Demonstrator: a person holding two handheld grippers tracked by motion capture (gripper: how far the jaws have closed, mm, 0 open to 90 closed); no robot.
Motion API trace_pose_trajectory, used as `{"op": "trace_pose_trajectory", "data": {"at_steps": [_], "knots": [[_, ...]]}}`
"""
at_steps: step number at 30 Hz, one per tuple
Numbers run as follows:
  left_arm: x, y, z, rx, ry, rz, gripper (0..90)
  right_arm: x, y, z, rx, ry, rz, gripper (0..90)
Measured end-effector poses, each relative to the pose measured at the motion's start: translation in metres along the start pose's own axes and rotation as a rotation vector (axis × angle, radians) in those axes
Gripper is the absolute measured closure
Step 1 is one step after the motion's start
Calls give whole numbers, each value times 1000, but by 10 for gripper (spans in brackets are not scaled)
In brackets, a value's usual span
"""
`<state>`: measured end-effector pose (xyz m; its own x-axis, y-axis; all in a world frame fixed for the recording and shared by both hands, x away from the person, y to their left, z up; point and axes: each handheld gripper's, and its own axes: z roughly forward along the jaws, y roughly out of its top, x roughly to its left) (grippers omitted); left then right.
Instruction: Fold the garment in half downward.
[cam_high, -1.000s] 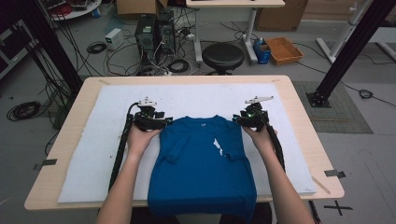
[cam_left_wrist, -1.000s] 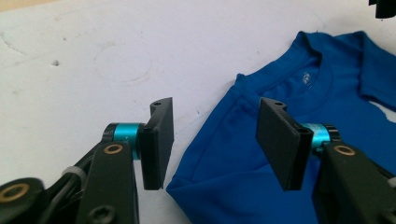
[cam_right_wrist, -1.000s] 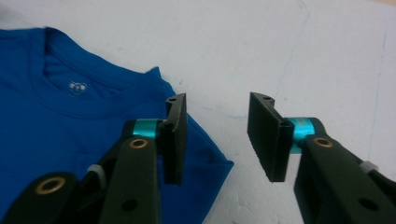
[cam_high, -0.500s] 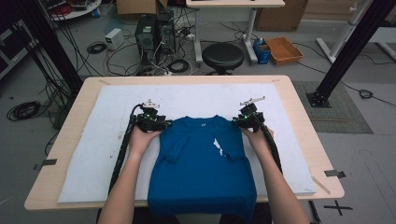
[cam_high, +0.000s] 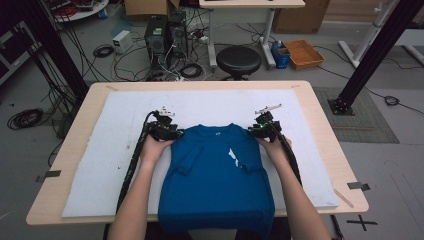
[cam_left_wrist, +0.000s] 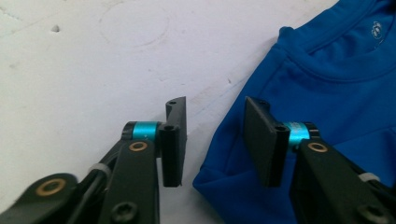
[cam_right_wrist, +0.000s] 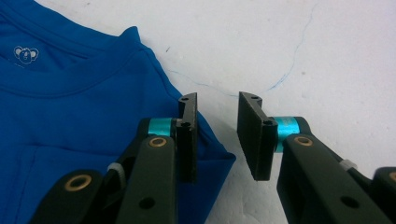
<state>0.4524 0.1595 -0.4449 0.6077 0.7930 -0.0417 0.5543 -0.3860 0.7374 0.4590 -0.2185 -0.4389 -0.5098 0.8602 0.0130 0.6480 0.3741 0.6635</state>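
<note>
Your left hand-held gripper (cam_left_wrist: 214, 140) stands at the left shoulder of the blue shirt (cam_high: 215, 175), jaws apart and just narrowing, with the folded shoulder corner lying between them, not yet pinched. Your right hand-held gripper (cam_right_wrist: 217, 135) mirrors it at the right shoulder, released and likewise closing in, the shirt corner beside its left pad. The shirt lies flat, collar away from you, on the white mat (cam_high: 100, 165) covering the bench (cam_high: 75, 145).

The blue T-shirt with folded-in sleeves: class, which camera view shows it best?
The high view: the whole blue T-shirt lies on the white foam board. The left and right gripper views show just shoulder corners and collar.
</note>
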Motion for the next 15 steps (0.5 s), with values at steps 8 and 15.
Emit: {"op": "trace_pose_trajectory", "data": {"at_steps": [8,15], "knots": [[-9,2,0,11,-10,65,845,3,0,0,-5,23,-24,843],[-6,2,-2,-5,-35,46,881,2,1,-4,-33,35,-1,876]]}}
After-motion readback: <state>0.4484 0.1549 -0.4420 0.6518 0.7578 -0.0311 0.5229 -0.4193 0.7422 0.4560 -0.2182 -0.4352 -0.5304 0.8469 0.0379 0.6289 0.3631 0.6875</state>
